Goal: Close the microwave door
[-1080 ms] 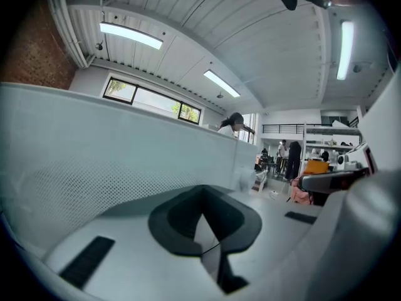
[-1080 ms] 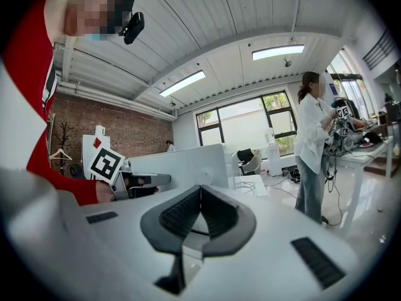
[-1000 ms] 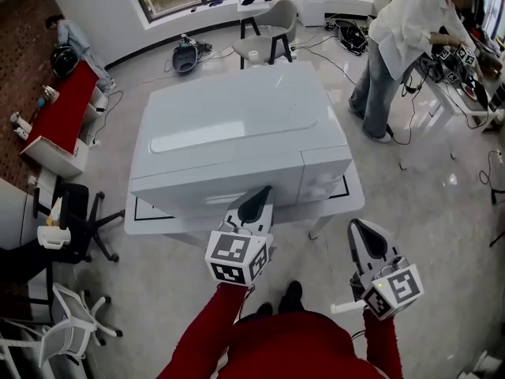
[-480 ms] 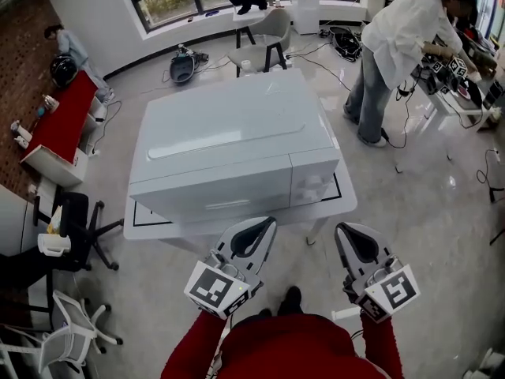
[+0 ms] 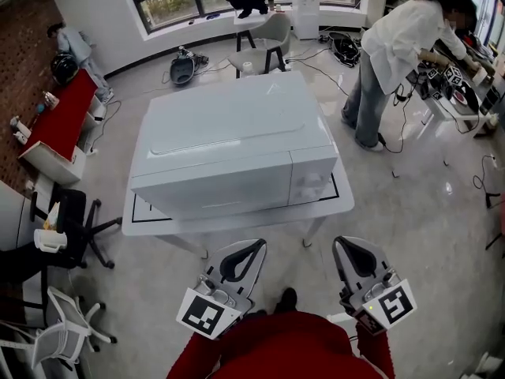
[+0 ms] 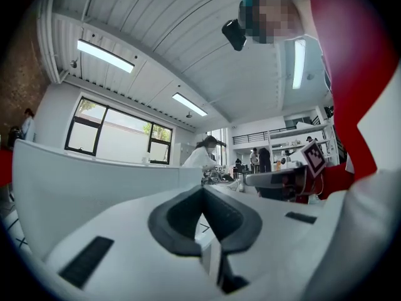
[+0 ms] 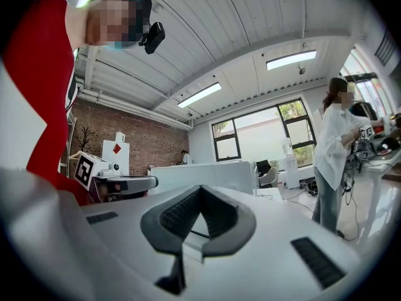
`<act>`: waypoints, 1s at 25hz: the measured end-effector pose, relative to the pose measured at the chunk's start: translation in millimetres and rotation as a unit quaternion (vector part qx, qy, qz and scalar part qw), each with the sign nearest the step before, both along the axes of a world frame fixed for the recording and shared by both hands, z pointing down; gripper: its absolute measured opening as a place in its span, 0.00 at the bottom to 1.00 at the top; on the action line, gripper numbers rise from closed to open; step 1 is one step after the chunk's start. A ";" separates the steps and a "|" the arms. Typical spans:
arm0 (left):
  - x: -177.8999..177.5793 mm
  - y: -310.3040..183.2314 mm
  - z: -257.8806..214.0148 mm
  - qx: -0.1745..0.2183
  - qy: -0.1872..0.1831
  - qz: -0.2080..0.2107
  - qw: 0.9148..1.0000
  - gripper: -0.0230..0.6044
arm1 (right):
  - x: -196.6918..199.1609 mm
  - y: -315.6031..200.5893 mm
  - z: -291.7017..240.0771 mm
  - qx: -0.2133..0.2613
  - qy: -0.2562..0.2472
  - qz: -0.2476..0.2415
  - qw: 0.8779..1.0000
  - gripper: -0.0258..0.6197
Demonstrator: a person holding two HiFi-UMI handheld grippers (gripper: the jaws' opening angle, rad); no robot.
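Observation:
The white microwave [image 5: 229, 144] stands on a small white table [image 5: 341, 201], and its front door [image 5: 213, 192] lies flush with the body. My left gripper [image 5: 256, 245] hovers in front of the table edge, shut and empty, a gap away from the door. My right gripper [image 5: 341, 243] is beside it on the right, also shut with nothing in it. The left gripper view has its closed jaw tips [image 6: 202, 190] meeting, with the microwave [image 6: 94, 180] as a white wall at the left. In the right gripper view the tips [image 7: 200, 188] touch too, and the microwave [image 7: 200, 175] is ahead.
A person in a white shirt [image 5: 394, 46] works at a bench at the back right. Behind the microwave stands a chair [image 5: 264, 30]. A red bench [image 5: 59, 113] and office chairs [image 5: 71, 219] line the left side. Cables lie on the floor.
Both grippers have drawn back from the microwave towards my body. The left one, close to the door front a second ago, is now well apart from it.

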State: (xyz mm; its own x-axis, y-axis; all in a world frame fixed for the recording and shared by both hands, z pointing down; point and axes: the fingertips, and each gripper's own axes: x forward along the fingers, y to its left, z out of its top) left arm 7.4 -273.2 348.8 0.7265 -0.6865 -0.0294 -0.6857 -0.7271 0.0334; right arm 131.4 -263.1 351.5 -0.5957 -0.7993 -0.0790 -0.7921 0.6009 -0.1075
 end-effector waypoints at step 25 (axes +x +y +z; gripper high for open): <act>-12.1 0.0 6.5 -0.009 0.005 -0.005 1.000 0.05 | -12.4 1.2 9.7 -0.025 0.030 0.027 0.999 0.06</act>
State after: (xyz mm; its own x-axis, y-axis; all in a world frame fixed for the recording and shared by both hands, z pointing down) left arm -4.6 -273.2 355.3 0.7200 -0.6936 -0.0245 -0.6918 -0.7200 0.0538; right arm 119.1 -261.9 361.2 -0.5547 -0.8320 -0.0044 -0.8286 0.5529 -0.0877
